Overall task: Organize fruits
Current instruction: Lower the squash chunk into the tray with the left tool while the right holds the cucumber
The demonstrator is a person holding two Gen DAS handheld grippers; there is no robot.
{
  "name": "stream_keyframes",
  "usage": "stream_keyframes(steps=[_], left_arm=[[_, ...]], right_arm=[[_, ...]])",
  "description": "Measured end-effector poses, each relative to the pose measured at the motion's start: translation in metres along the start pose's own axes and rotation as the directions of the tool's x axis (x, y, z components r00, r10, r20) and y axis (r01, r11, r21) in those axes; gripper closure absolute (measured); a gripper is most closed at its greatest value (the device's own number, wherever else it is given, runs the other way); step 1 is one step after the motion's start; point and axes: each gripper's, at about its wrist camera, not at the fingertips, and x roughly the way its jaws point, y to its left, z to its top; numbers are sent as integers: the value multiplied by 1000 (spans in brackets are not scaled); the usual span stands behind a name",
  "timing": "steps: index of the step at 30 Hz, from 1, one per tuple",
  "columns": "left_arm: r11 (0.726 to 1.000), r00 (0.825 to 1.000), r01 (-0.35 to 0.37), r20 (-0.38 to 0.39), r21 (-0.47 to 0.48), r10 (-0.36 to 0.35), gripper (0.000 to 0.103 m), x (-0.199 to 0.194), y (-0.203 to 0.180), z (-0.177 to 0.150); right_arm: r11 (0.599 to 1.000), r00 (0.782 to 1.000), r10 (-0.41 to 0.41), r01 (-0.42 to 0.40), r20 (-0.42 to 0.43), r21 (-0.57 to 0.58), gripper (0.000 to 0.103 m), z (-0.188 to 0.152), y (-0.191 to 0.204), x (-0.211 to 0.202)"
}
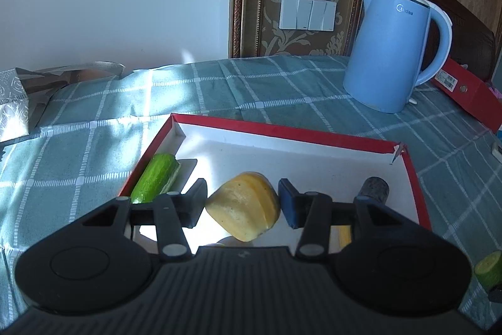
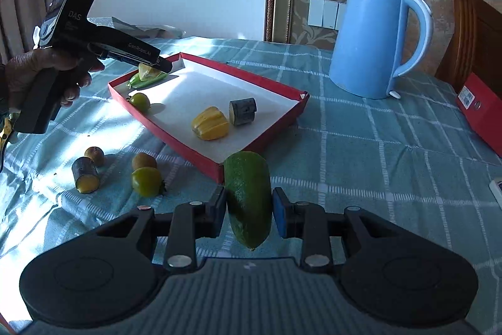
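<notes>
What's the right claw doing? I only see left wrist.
Observer: The right claw is shut on a cucumber piece, held short of the red tray.
Operator: Anything loose on the cloth on that side?
Observer: Yes, outside the tray's near wall: two brown round fruits, a green tomato and a dark-skinned cut piece.
Operator: My claw blocks the tray's near corner. Anything in there?
Observer: A second green tomato sits inside the tray, close to its near wall.
</notes>
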Motion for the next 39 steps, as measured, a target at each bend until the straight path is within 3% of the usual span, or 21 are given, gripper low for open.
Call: stream_keyframes(steps=[9, 17, 19, 20, 21, 23, 31, 39], left_arm=[[998, 995, -54, -80, -40, 51, 58, 57, 7, 3], [996, 991, -76, -113, -40, 71, 55, 72, 8, -4], [996, 990, -92, -113, -18, 90, 49, 70, 7, -3], [995, 989, -103, -110, -2, 103, 40, 67, 6, -4], [993, 988, -115, -100, 8, 115, 30, 63, 5, -4], [993, 989, -120, -85, 3, 120, 26, 53, 7, -6], [987, 990, -135, -44, -87, 132, 25, -3, 25, -18], [982, 990, -138, 12, -127, 141, 22, -90, 32, -54]], right_arm=[[999, 999, -18, 19, -38, 27, 72, -1, -17, 12], [1000, 999, -8, 9, -50, 19, 72, 4, -17, 24], [1000, 999, -6, 7, -48, 16, 72, 5, -16, 25], [1000, 999, -3, 3, -48, 13, 72, 7, -15, 26], [1000, 999, -1, 2, -48, 12, 72, 8, -15, 27], [1000, 999, -1, 2, -42, 12, 72, 9, -14, 27], [1000, 1000, 7, -7, -9, 11, 72, 22, -4, 26], [997, 997, 51, -47, 57, -68, 72, 67, 27, 45]])
